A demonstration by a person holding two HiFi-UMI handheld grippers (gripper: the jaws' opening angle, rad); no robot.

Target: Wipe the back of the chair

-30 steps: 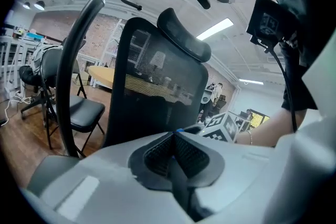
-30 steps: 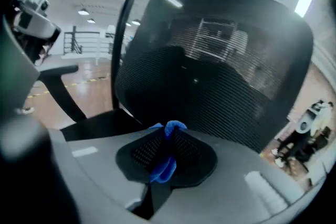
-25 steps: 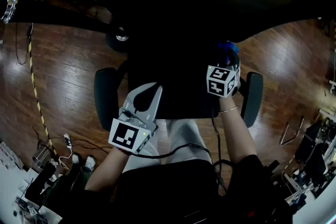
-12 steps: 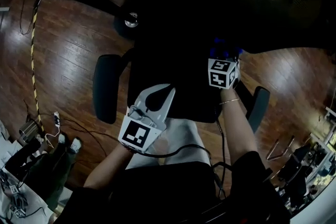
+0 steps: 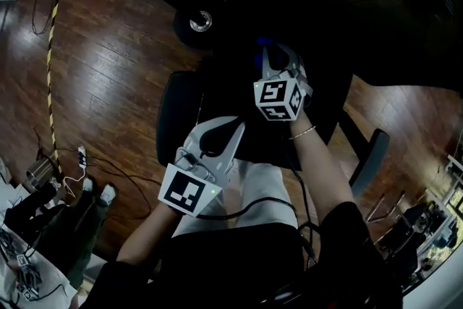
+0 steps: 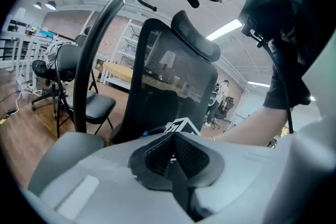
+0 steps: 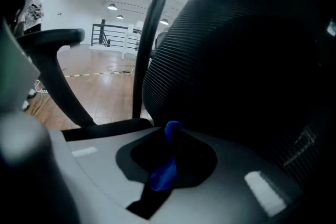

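Left gripper (image 5: 219, 132) hangs low on the near side, jaws pressed together with nothing between them, apart from the chair back (image 7: 236, 55). Over to the right gripper (image 5: 278, 58): it's clamped on a blue cloth (image 7: 164, 168), tips up close to that dark mesh.

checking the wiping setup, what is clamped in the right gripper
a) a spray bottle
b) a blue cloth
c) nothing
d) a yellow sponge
b: in its own view the right gripper is shut on a blue cloth, close to the dark mesh chair back.
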